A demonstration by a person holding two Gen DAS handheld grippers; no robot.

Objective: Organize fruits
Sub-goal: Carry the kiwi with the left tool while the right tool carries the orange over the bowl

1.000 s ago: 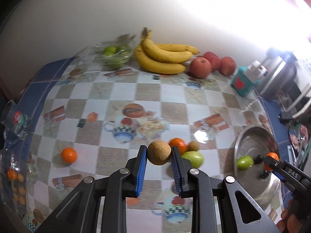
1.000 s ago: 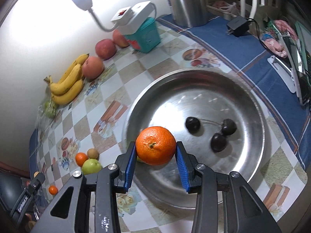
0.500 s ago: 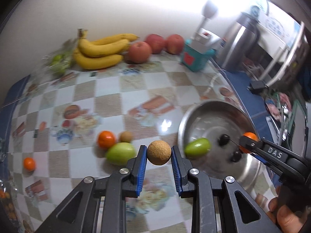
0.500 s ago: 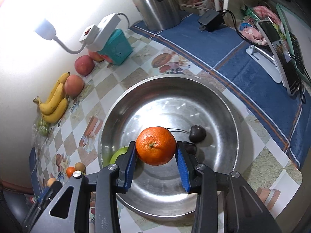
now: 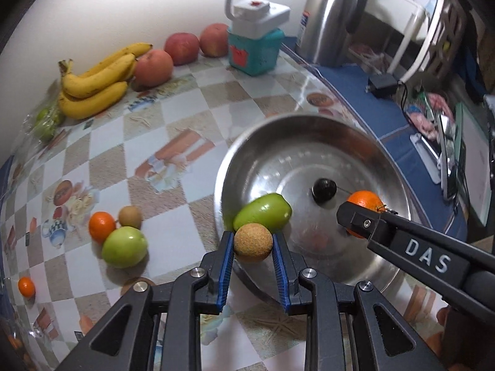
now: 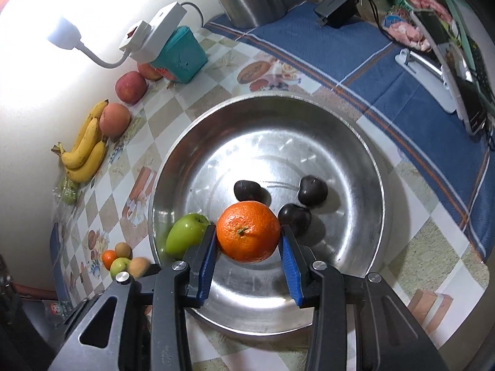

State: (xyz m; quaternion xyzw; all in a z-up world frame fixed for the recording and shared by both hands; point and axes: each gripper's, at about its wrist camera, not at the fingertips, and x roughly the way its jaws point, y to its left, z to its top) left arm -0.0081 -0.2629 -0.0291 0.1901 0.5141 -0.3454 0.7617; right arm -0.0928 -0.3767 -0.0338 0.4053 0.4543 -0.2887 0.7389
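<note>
The small brown fruit is round w/ a rough, dull skin, and the orange is bright and glossy w/ a green stem dot. The left gripper clamps the brown fruit between its blue pads, at the near rim of the steel bowl. The right gripper grasps the orange over the bowl's inside. In the bowl lie a green fruit and three dark cherries (one partly hidden behind the orange). The table has a checkered cloth; bananas, apples and a steel kettle stand near the wall.
</note>
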